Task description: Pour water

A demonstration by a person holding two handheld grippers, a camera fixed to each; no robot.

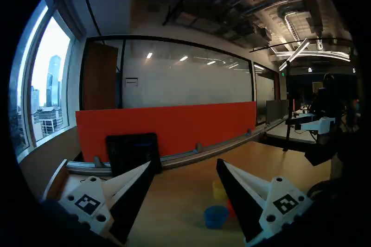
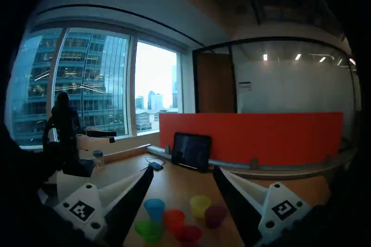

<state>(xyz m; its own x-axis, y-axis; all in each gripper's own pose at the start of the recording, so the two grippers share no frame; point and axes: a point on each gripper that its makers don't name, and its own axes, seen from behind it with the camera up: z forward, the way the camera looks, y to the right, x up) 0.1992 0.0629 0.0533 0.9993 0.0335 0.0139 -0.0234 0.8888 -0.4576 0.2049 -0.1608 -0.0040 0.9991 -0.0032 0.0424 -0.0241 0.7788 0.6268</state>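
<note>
Orange partition [image 2: 259, 136] closes the far edge of the tabletop [image 2: 185, 184]; it blocks any low reach past that edge, and there is open air above it.

Tablet [image 2: 191, 151] stands propped just in front of the partition's left end. A small dark device [image 2: 156, 166] with a cable lies beside the tablet, further left of the partition.

Six cups stand bunched well in front of the partition: blue cup [image 2: 154, 208], green cup [image 2: 148, 230], orange cup [image 2: 174, 219], red cup [image 2: 188, 234], yellow cup [image 2: 200, 205], purple cup [image 2: 215, 215]. The gaps between them are tight; contact unclear.

A bare wood lane runs between partition and cups. The tabletop in front of the partition's right half is free.

Small jar [image 2: 98, 158] stands well left of the partition, by the window.
</note>
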